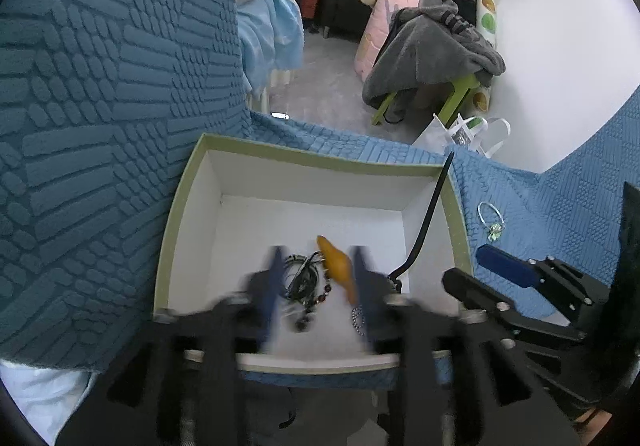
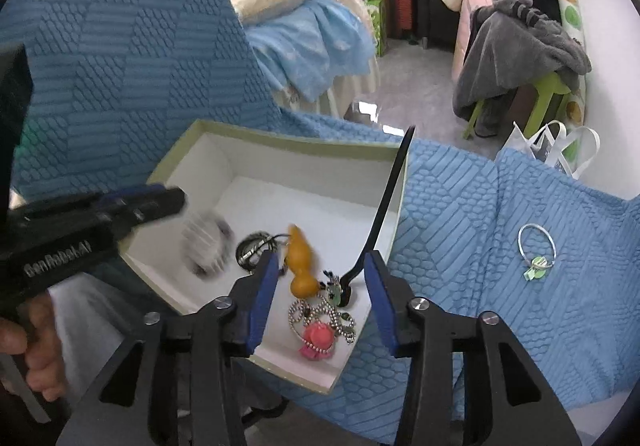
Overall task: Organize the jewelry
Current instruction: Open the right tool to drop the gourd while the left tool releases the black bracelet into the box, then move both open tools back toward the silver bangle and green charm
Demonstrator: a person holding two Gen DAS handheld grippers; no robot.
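Jewelry was being put in a box on a blue cover.

The left gripper (image 1: pixel 316 278) was held open over the box (image 2: pixel 280 144), blurred, with nothing seen clamped in it. The right gripper (image 2: pixel 320 286) was also held open and empty at the box's near corner. An orange gourd charm (image 2: pixel 300 262), a bead chain (image 2: pixel 324 316) and a pink charm (image 2: pixel 318 338) were seen inside. A silver bracelet (image 2: pixel 537 246) was left outside on the blue cover (image 2: pixel 480 206), well apart from the box. A black stick (image 2: pixel 386 202) was leaned across the box's right wall. It could be knocked, or the chain could be snagged, if the bracelet were reached for carelessly.
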